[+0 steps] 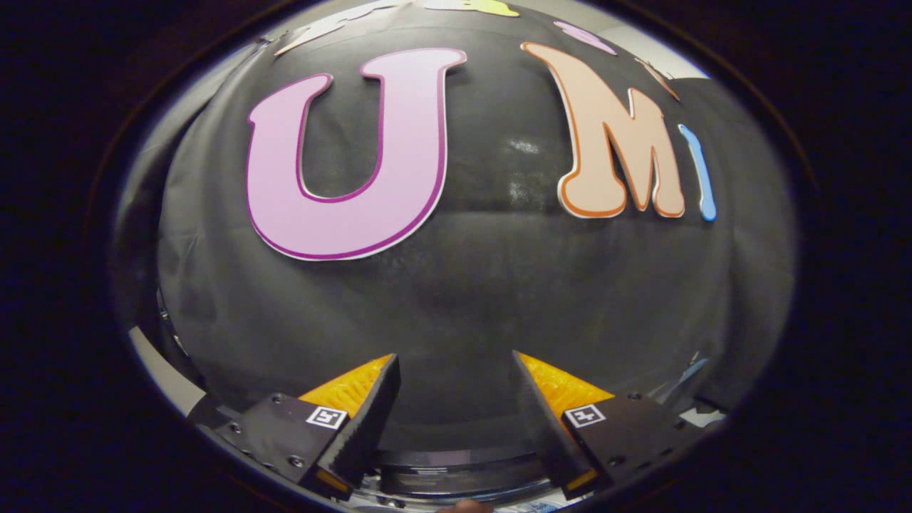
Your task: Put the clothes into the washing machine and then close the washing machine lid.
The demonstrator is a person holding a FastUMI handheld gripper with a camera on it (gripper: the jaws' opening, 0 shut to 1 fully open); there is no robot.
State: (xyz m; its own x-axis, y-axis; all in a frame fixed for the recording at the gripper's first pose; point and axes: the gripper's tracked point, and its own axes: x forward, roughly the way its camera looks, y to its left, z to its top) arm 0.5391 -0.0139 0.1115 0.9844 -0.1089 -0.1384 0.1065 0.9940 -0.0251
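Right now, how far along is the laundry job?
Nothing looks done from here. The gripper is open and holds nothing, pointed at the black cloth wall. No clothes in sight; a dark curved rim sits below the fingers. Loading and lid closing both appear left.

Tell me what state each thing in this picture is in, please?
Hand-held two-finger gripper: open, fingers apart, nothing between them, pointed at the wall.
Black cloth booth wall: hanging just beyond the fingers, slightly creased.
Dark round rim below the fingers: too little visible to tell its state.
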